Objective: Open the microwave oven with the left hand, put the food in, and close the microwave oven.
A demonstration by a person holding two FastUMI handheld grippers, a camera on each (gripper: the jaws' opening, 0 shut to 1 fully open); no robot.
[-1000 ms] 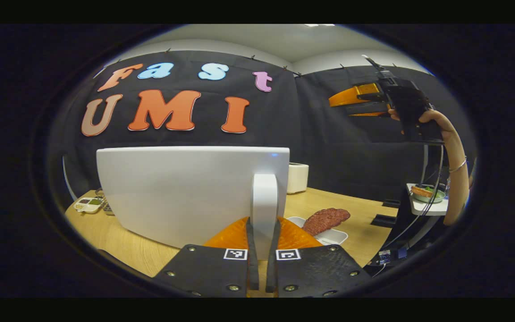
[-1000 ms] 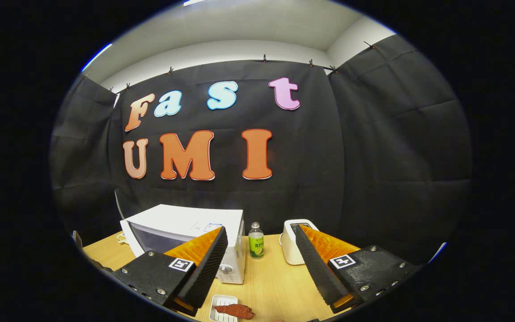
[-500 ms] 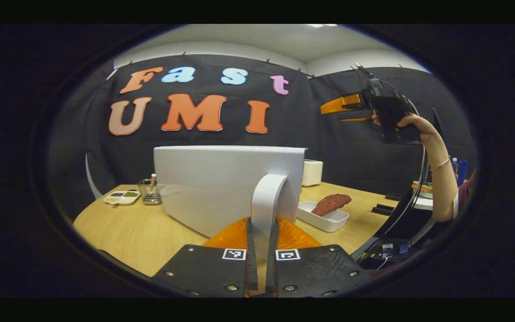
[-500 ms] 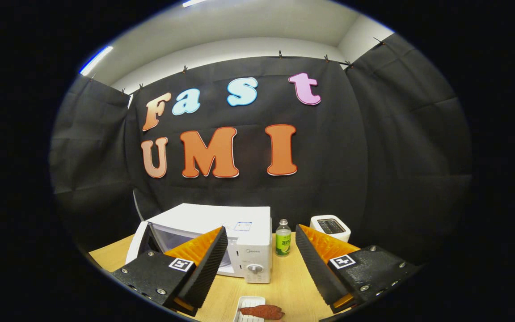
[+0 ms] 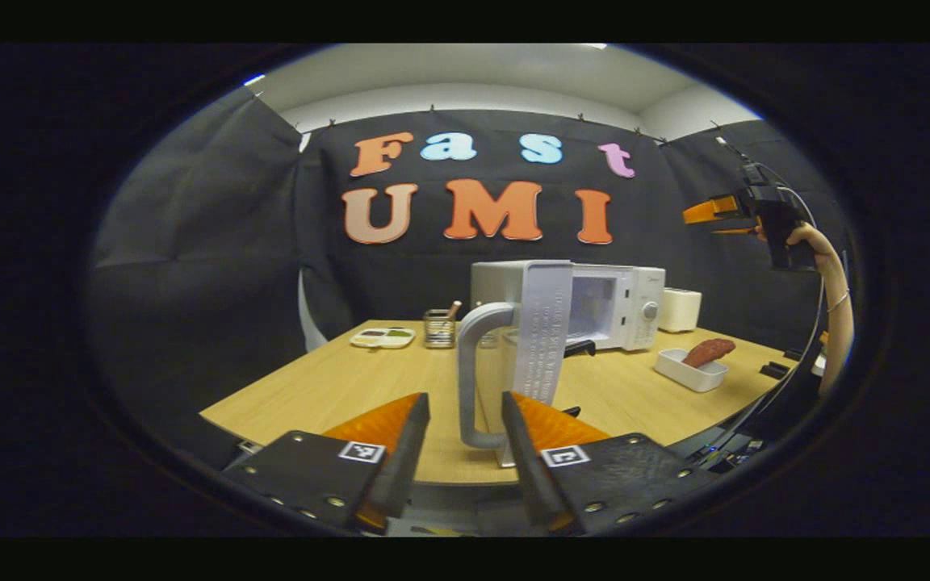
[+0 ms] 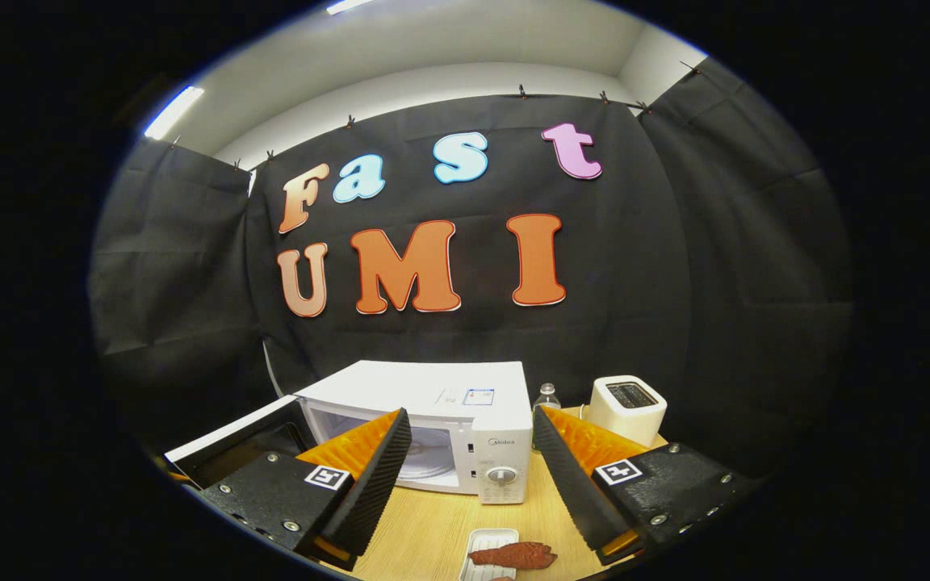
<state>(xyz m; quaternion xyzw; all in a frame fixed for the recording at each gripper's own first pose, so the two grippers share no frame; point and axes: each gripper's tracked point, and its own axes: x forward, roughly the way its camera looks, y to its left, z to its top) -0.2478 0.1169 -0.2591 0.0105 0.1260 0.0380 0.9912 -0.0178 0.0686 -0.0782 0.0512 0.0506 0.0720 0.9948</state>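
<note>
The white microwave point(image 5: 622, 300) stands on the wooden table with its door point(image 5: 542, 331) swung wide, edge-on to me in the left gripper view. My left gripper point(image 5: 462, 440) is open, and the door's curved handle point(image 5: 473, 375) stands between its spread fingers. The food, a brown piece point(image 5: 707, 351), lies in a small white tray point(image 5: 687, 377) right of the microwave. A hand holds my right gripper point(image 5: 715, 211) high at the far right. In the right gripper view that gripper point(image 6: 469, 476) is open and holds nothing, above the microwave point(image 6: 465, 399), its open door point(image 6: 223, 440) and the food point(image 6: 513, 554).
A white toaster point(image 6: 628, 406) and a small bottle point(image 6: 546, 395) stand right of the microwave. A sectioned dish point(image 5: 384, 337) and a wire holder point(image 5: 437, 327) sit at the table's back left. The table point(image 5: 328, 387) has bare wood in front.
The door has swung from nearly shut to wide open. My left gripper was shut on the handle and has spread its fingers. The right gripper stays raised and open.
</note>
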